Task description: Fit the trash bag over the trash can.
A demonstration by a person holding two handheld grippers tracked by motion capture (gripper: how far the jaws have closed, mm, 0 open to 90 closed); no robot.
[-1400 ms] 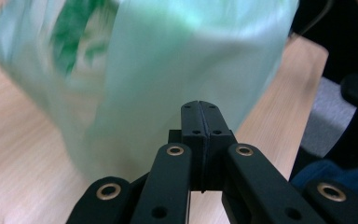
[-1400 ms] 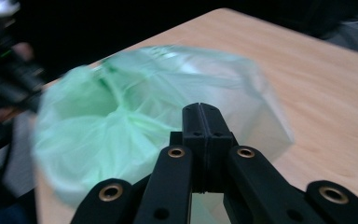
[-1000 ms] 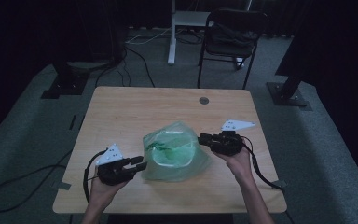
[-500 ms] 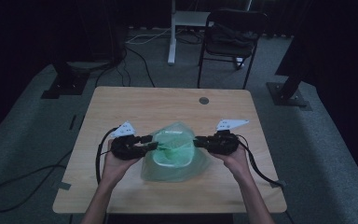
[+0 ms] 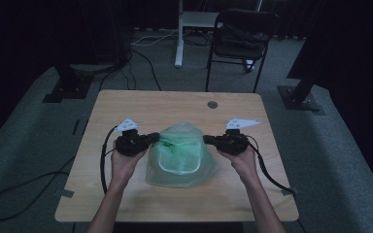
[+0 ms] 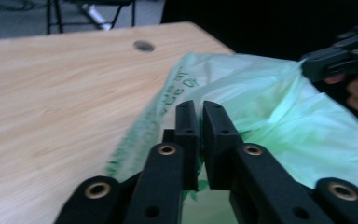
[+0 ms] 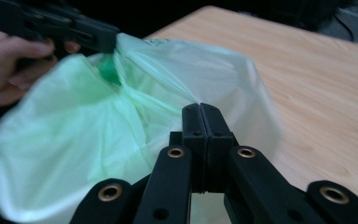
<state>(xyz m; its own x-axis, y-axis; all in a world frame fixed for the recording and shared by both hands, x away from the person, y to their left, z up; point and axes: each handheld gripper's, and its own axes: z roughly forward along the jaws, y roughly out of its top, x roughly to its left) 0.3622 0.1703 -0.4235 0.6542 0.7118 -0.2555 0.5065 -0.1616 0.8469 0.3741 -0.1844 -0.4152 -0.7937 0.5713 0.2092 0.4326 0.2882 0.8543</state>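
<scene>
From the high view, my left claw point(image 5: 154, 138) has come in from the near left corner of the bench point(image 5: 126, 104) since the earlier picture and now sits at the left side of the green bag point(image 5: 182, 155); my right claw point(image 5: 209, 140) has barely shifted and sits at the bag's right side; both pairs of jaws have just been closing, with bag film between them; the bag lies in the middle of the bench, nearer my edge, bunched into a mound, its longer run from me toward the far edge, with a pale rectangular shape showing through the film; bare wood lies all round it, widest toward the far edge, where a small round hole point(image 5: 212, 104) sits; a chair point(image 5: 243, 39) stands on the floor beyond.

In the left gripper view, my left claw point(image 6: 200, 135) has its jaws almost together, a thin slit between the tips, pinching the bag point(image 6: 261, 93) at its printed edge; open bench point(image 6: 51, 93) spreads to the left.

In the right gripper view, my right claw point(image 7: 200, 135) is pressed tight together on a fold of the bag point(image 7: 98, 126); open bench point(image 7: 317, 74) lies to the right; across the bag my left claw point(image 7: 107, 39) bites the opposite edge.
</scene>
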